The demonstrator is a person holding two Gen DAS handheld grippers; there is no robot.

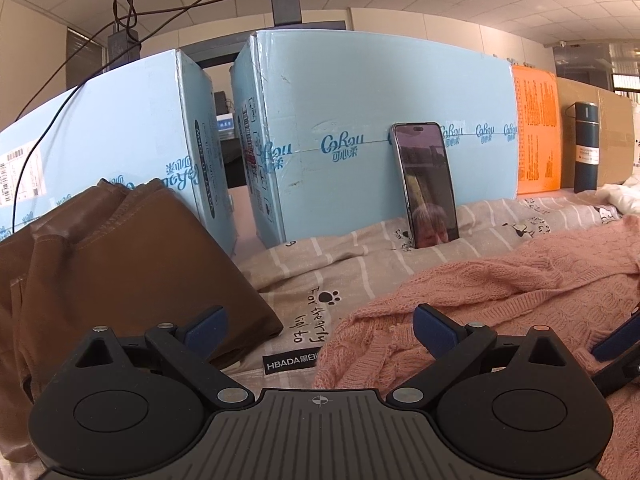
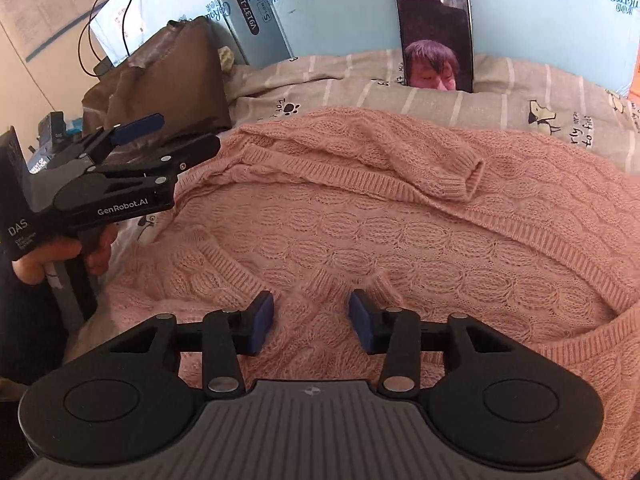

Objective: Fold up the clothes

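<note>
A pink cable-knit sweater lies spread on the patterned bedsheet, one sleeve folded across its body. It also shows in the left wrist view at the right. My left gripper is open and empty, held above the sheet between a folded brown garment and the sweater's left edge. It shows from the side in the right wrist view. My right gripper is open and low over the sweater's near part, its fingers either side of a knit ridge.
Light blue cartons stand along the back of the bed, with a phone leaning on one. An orange box, a brown carton and a dark flask stand at the back right. A cable hangs over the left carton.
</note>
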